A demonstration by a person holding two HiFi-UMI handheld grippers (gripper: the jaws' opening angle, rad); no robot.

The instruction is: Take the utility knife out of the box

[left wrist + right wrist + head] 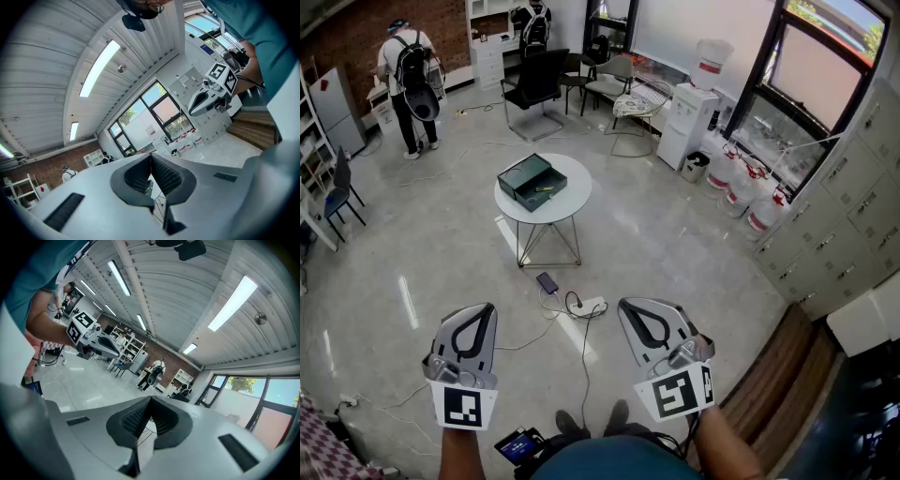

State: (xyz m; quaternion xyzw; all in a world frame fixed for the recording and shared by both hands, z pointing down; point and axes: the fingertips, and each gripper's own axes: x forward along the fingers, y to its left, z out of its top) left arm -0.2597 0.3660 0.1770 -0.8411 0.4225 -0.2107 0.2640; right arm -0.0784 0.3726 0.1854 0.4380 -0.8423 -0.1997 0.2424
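An open dark green box (526, 181) sits on a small round white table (567, 199) well ahead of me. Inside it lies a small yellowish object (543, 188), too small to tell as the utility knife. My left gripper (472, 323) and right gripper (643, 319) hover low in the head view, far short of the table, both shut with nothing between the jaws. In the left gripper view the jaws (151, 161) meet at the tips, and the right gripper (206, 101) shows at upper right. The right gripper view shows its jaws (150, 404) closed too.
A power strip (586, 307), a phone (547, 282) and cables lie on the floor between me and the table. Black chairs (534, 89) stand behind the table, a water dispenser (692, 122) with spare bottles (741, 187) at right. A person with a backpack (410, 80) stands far left.
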